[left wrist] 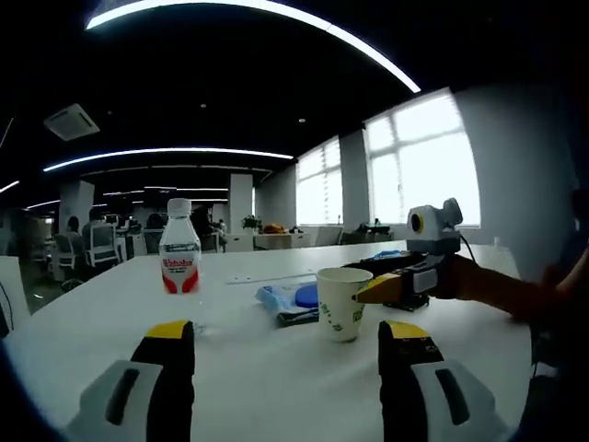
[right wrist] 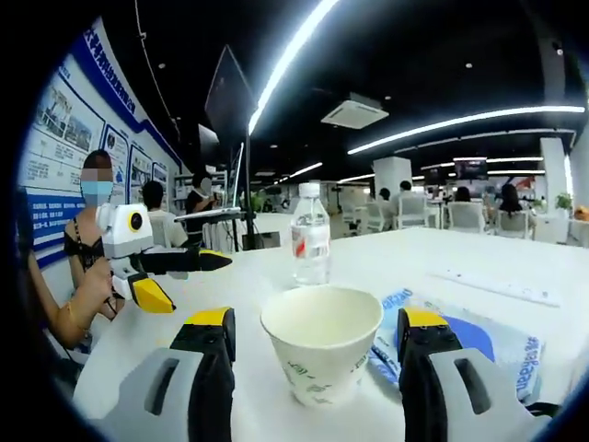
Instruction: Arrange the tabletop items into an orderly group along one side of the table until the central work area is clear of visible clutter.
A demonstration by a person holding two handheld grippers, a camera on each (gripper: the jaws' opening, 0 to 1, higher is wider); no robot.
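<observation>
White bench carried a paper cup, standing between my right tool jaws, spread and not touching it. I judged I should centre, then close gently. Left tool was open, empty, level, facing the water bottle.

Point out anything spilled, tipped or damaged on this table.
Nothing stands out. The paper cup stands upright and looks empty, the water bottle is upright and capped, and the blue packet lies flat beside the cup.
</observation>
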